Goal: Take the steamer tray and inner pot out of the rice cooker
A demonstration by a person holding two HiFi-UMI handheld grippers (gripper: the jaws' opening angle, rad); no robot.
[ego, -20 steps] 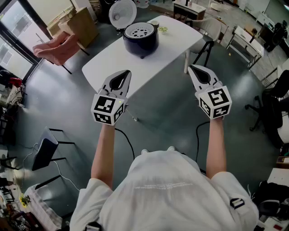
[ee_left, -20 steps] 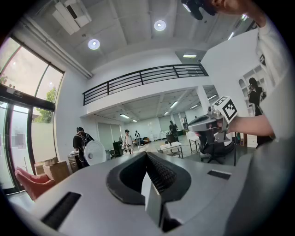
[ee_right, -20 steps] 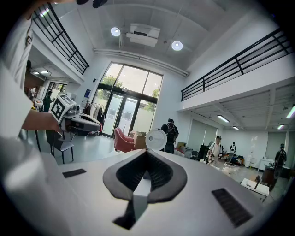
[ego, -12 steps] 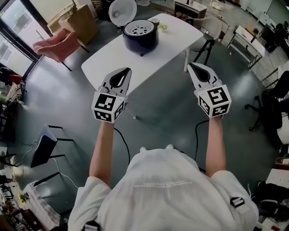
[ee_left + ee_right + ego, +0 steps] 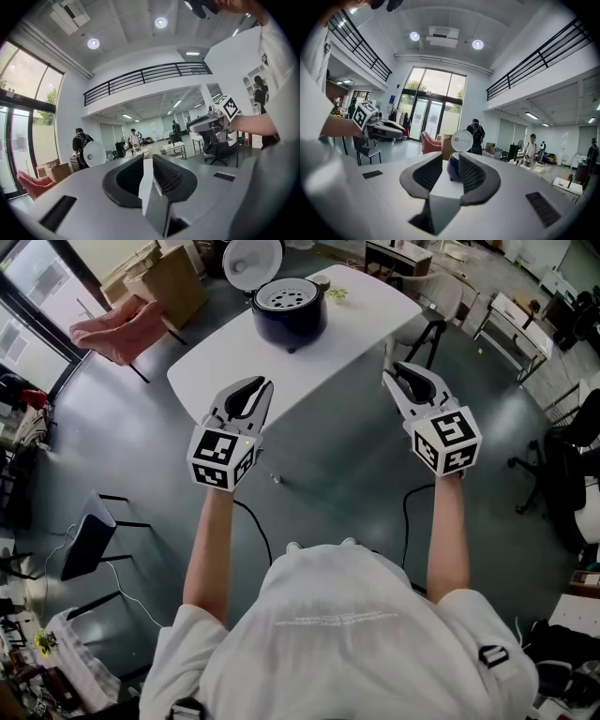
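Observation:
The dark blue rice cooker (image 5: 288,313) stands at the far end of the white table (image 5: 234,367), its white lid (image 5: 253,257) swung open. The white perforated steamer tray (image 5: 289,294) sits in its top; the inner pot is hidden beneath. Both grippers hover in the air short of the table, far from the cooker. My left gripper (image 5: 262,387) is shut and empty, as its own view also shows (image 5: 148,160). My right gripper (image 5: 396,377) stands slightly open with nothing in it; through its narrow gap (image 5: 451,161) the distant cooker (image 5: 453,169) and lid (image 5: 461,140) show.
A pink chair (image 5: 117,334) and cardboard boxes (image 5: 169,287) stand left of the table. A black stool (image 5: 89,549) is on the floor at left; desks and office chairs (image 5: 572,446) are at right. Several people stand in the distance in both gripper views.
The table and cooker have drifted slightly up and left in the head view. Both grippers stay raised in front of me; the right one has turned a little.

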